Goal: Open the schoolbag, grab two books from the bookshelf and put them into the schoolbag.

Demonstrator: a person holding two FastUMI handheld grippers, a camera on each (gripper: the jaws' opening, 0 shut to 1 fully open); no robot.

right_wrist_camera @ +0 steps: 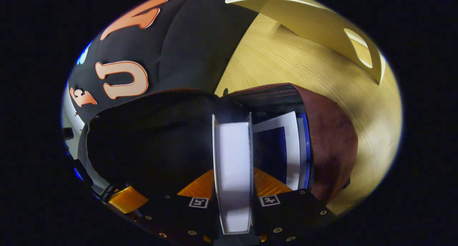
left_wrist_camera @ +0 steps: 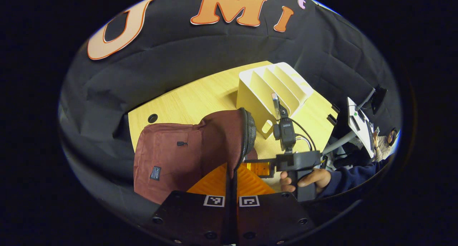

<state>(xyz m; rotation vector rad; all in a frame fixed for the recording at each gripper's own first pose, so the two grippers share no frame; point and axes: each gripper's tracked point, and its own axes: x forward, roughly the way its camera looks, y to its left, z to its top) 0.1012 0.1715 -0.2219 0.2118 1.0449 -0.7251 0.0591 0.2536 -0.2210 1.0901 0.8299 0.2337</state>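
Schoolbag (left_wrist_camera: 168,156): maroon fabric, lying on the wooden surface (left_wrist_camera: 200,99), mouth turned toward the right. Soft and slack; likely to sag shut unless its edge is held.

Left gripper (left_wrist_camera: 231,188): jaws narrow, pinched on the dark zippered rim (left_wrist_camera: 247,135) of the bag's opening, holding the mouth up. Rim the sensible place to take hold: stiffer than the panels.

Bookshelf (left_wrist_camera: 275,88): cream slotted rack behind the bag on the same surface, slots seen from here without books.

Right gripper (right_wrist_camera: 233,199): seen farther off in the left gripper view beside the bag's mouth, a hand (left_wrist_camera: 307,179) around its grip. Jaws closed on a white book (right_wrist_camera: 232,167), held edge-up by both covers, its far end inside the opening.

Book: stiff, flat, judged light to moderate; smooth covers may slip, so a grip near the middle of the edge suits it.

Bag interior (right_wrist_camera: 150,149): dark lining; one blue-and-white book (right_wrist_camera: 286,149) already standing against the right wall, just beside the held one.
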